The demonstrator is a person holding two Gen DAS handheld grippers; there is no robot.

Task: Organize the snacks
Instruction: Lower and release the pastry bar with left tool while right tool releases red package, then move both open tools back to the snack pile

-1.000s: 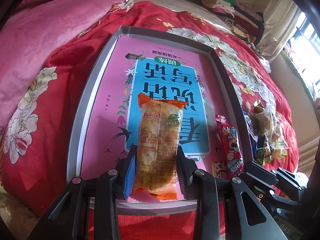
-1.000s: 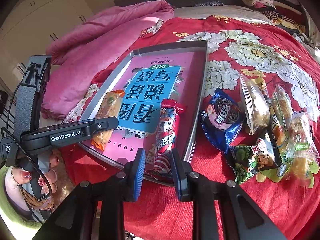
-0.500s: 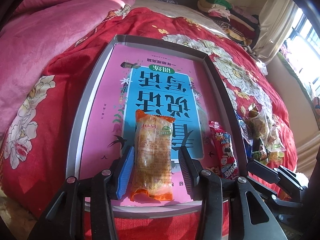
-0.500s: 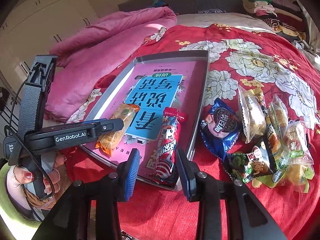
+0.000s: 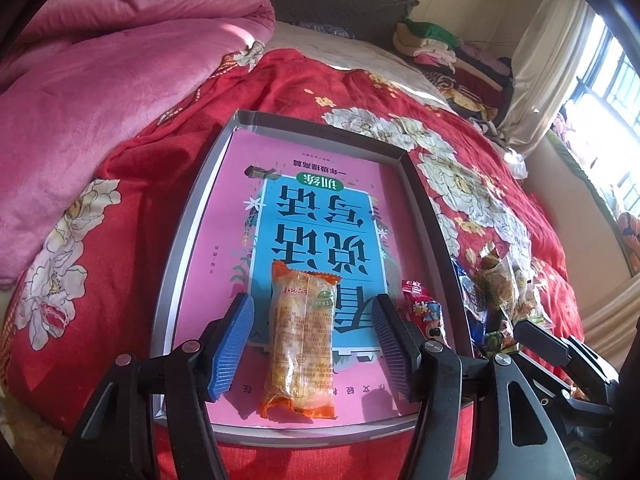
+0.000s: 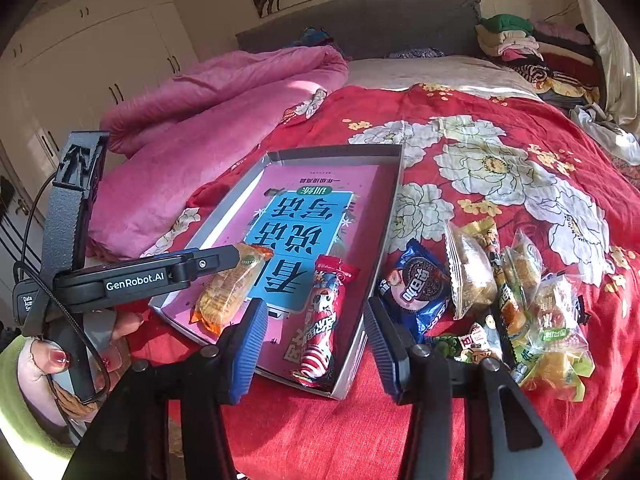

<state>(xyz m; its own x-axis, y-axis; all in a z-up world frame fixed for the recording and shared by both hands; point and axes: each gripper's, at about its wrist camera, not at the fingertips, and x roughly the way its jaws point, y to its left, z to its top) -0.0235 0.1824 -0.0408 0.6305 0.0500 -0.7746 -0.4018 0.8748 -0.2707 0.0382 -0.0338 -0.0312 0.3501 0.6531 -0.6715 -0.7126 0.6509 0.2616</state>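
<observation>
A red floral bedspread (image 6: 460,128) covers the bed, with a bunched pink blanket (image 6: 224,108) along its far left side. On the bedspread lies a shallow grey box (image 5: 188,224) lined with a pink and blue printed sheet (image 5: 320,216).

The left gripper (image 5: 312,344) hovers over the box's near edge. Its jaws have just been opening and now stand apart on either side of an orange snack packet (image 5: 301,340), which lies flat on the sheet near that edge, touching neither pad.

The right gripper (image 6: 314,344) hovers over the box's near right corner. Its jaws too have just been opening and stand clear of a red-and-white striped snack tube (image 6: 320,320), which lies in that corner, one end against the near wall.

Just outside the box's right wall lies a blue cookie packet (image 6: 416,292), and beside it a loose pile of clear-wrapped snacks (image 6: 520,296) on the bedspread.

A hand (image 6: 44,364) with red-painted nails holds the left gripper's handle.
</observation>
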